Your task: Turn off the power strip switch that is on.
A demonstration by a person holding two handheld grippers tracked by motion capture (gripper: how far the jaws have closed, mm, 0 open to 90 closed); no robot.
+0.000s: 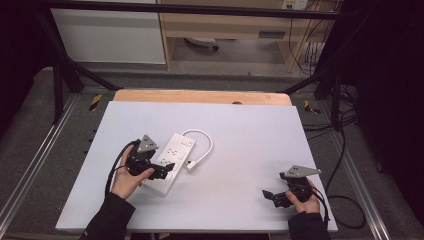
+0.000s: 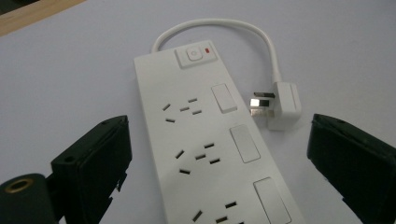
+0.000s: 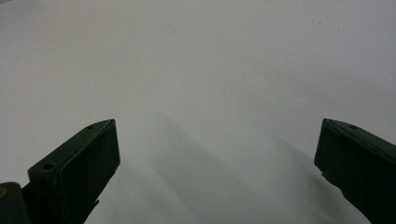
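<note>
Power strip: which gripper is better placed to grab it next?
Left, probably. The left gripper hovers over the power strip with its jaws open to either side of the strip's body. The right gripper sits apart at the table's near right, jaws open over bare surface.

The high view looks forward and down on the whole white table (image 1: 235,125) from above its near edge. The left gripper view sits close over the power strip (image 2: 205,140), also seen from above. The right gripper view faces bare tabletop, very near.
</note>
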